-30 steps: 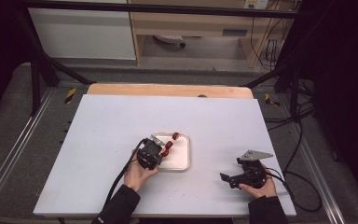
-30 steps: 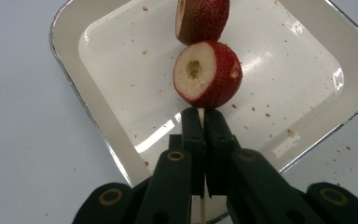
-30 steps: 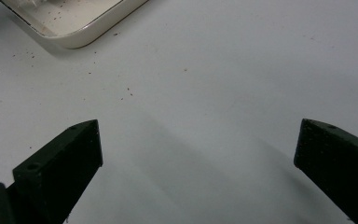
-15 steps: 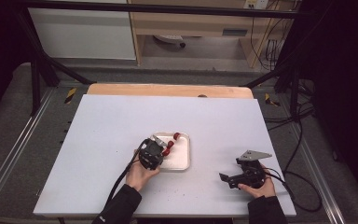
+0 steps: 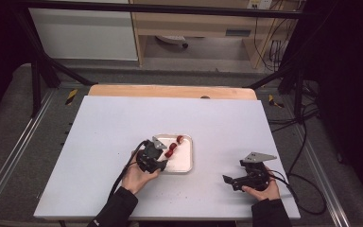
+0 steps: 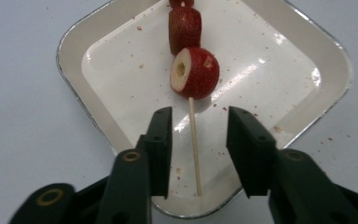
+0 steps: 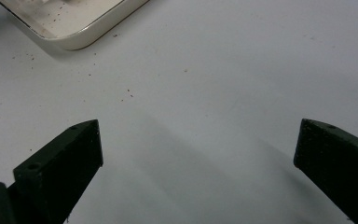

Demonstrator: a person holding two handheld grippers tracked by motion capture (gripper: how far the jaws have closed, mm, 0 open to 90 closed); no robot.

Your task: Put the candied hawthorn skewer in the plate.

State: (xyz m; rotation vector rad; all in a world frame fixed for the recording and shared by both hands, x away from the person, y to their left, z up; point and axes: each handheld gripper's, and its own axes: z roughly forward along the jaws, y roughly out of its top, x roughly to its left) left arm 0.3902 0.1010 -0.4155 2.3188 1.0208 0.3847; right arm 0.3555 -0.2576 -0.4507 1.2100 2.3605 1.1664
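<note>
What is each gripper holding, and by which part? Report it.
Nothing is held. The left gripper has just opened; the skewer lies free between its jaws on the tray. The right gripper is open over bare table.

A white table (image 5: 123, 127) is seen, with a shallow cream tray (image 5: 187, 158) set near its front middle; reddish crumbs are scattered around.

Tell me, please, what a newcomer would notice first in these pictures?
The eye goes first to the red fruit pieces threaded on a thin wooden skewer, lying in a white tray near the middle of the table. The left gripper has just been opening; the skewer lies between its jaws, untouched. The right gripper rests wide open near the table's right edge.
</note>
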